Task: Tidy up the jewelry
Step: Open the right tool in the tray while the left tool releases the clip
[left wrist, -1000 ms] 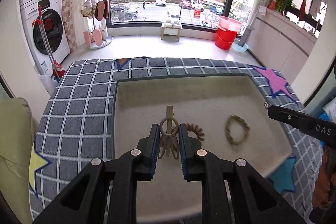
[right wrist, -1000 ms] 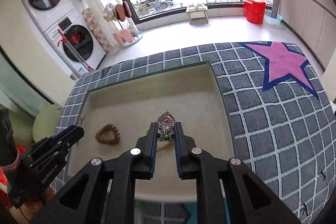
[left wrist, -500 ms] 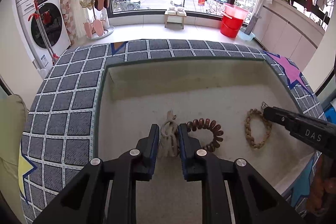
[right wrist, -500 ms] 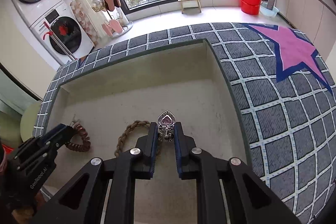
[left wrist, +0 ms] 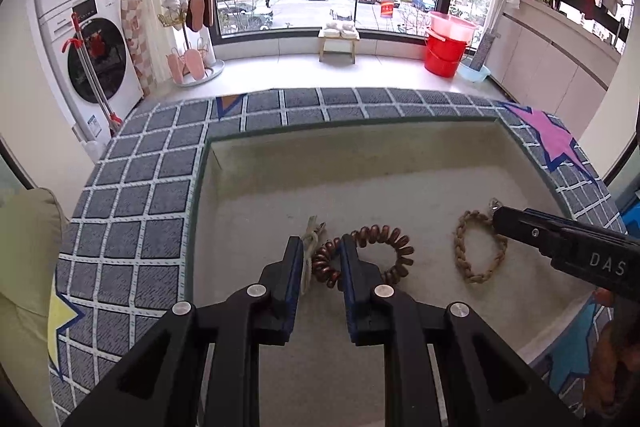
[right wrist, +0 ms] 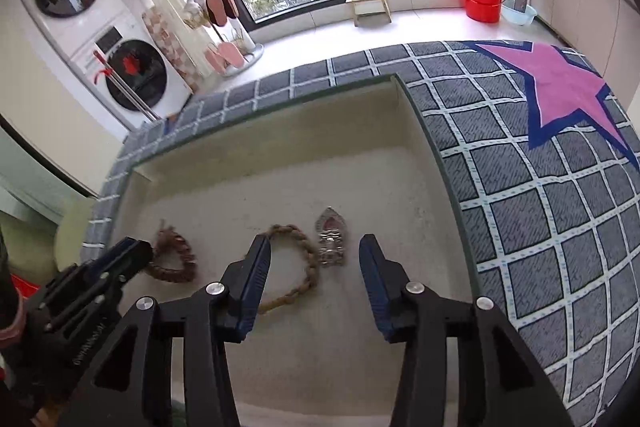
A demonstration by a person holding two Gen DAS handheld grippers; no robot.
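1. The right gripper (right wrist: 314,253) has just been opening; its jaws now stand well apart and press on nothing.
2. Between them, on the floor of the beige tray (right wrist: 280,155), lies the heart-stone clip (right wrist: 331,243), flat, touching neither pad (nearer the left one, I'd say).
3. At nine o'clock from the clip sits the braided band (right wrist: 298,267), just beside it; the left finger covers part of its loop.
4. Further toward nine o'clock, the brown coil tie (right wrist: 172,259) lies by the tip of the left gripper (right wrist: 132,255).
5. From the left wrist, the left gripper (left wrist: 320,255) has its jaws nearly together, with a pale claw clip (left wrist: 310,243) against its left pad; the coil tie (left wrist: 376,251) shows in the gap, and I cannot tell whether both pads press on the clip.
6. The braided band (left wrist: 478,247) lies at three o'clock from the coil.
7. The tray sits on a grey checked mat (right wrist: 540,227).
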